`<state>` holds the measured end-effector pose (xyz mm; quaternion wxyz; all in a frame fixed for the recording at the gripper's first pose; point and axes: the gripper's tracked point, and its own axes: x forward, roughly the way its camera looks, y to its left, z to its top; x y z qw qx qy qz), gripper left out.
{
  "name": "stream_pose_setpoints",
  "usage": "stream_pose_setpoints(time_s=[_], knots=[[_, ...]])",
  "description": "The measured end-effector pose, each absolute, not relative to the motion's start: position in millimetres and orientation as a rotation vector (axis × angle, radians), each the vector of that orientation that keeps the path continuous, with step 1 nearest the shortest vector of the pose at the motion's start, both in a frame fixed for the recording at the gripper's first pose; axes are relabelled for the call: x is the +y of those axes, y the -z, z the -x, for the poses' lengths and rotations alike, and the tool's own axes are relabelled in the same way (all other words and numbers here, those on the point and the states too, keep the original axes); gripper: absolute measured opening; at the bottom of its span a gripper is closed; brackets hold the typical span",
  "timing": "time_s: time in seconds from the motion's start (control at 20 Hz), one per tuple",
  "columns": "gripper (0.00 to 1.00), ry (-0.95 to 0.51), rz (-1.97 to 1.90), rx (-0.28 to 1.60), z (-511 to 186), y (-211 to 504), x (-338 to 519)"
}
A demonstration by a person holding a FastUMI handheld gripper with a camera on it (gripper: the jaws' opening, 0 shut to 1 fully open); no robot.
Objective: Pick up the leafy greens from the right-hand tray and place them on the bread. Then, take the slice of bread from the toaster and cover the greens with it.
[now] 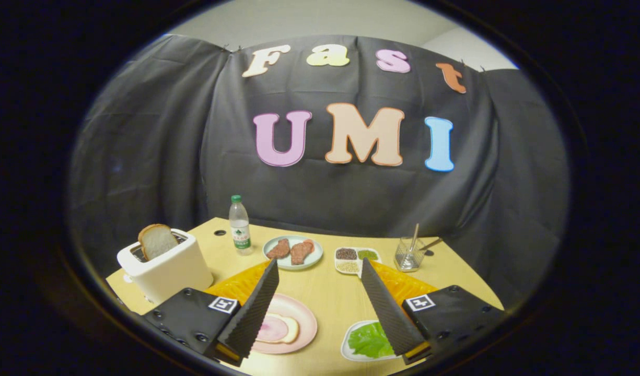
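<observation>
Two fingers of the tongs (320,271) are standing spread wide, gripping nothing, hovering above the bench (330,297). Leafy greens (369,339) are lying in the right-hand tray (349,351), just beside the right finger and partly under it. Bread (280,330) is waiting on the pink plate (304,316) by the left finger. Another slice (156,241) is sitting in the toaster (165,266) beyond. Judging by this, the first pick is only starting; next, the tongs need lowering rightward over the greens.

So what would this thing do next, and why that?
Probably swing right and dip toward the leafy greens. The gripper is open, holding nothing, well above the table, and the greens lie untouched in their white tray beside the right finger, while the bread on the pink plate is uncovered.
</observation>
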<state>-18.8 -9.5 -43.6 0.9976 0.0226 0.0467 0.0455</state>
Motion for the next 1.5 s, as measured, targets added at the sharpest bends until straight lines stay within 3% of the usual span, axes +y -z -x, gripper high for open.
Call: stream_pose_setpoints(time_s=[0.75,1.5], knots=[[1.0,0.106,-0.386,0.521,47.6,201.9,-189.9],[0.91,0.096,-0.666,0.806,33.7,284.1,-201.7]])
